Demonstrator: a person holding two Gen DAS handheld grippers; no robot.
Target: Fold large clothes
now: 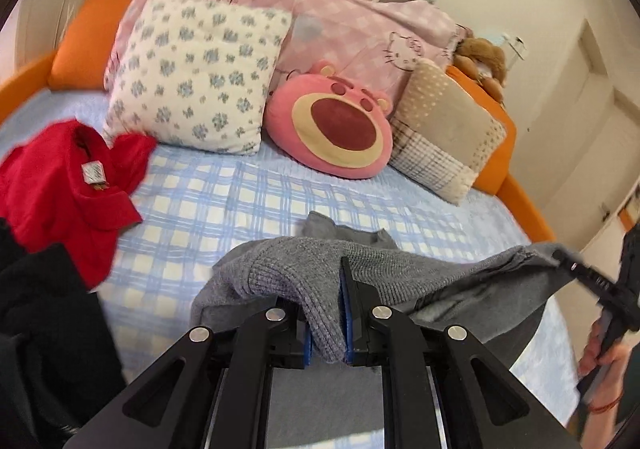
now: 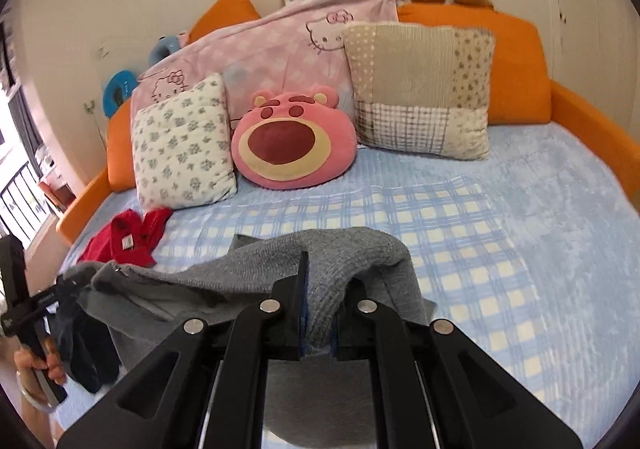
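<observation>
A grey knit sweater point(image 1: 400, 273) hangs stretched between my two grippers above the blue checked bed point(image 1: 224, 205). My left gripper point(image 1: 326, 309) is shut on one ribbed edge of it. My right gripper point(image 2: 320, 305) is shut on the other edge of the sweater point(image 2: 344, 253). In the left wrist view the right gripper point(image 1: 568, 261) shows at the far right, holding the cloth. In the right wrist view the left gripper point(image 2: 60, 285) shows at the far left. The sweater's lower part sags toward the bed between them.
A red garment point(image 1: 60, 185) lies crumpled on the bed's left side, also seen in the right wrist view point(image 2: 124, 237). Dark clothes point(image 1: 40, 309) lie at the near left. Pillows point(image 1: 196, 77) and a pink bear cushion point(image 1: 332, 125) line the orange headboard point(image 2: 516, 65).
</observation>
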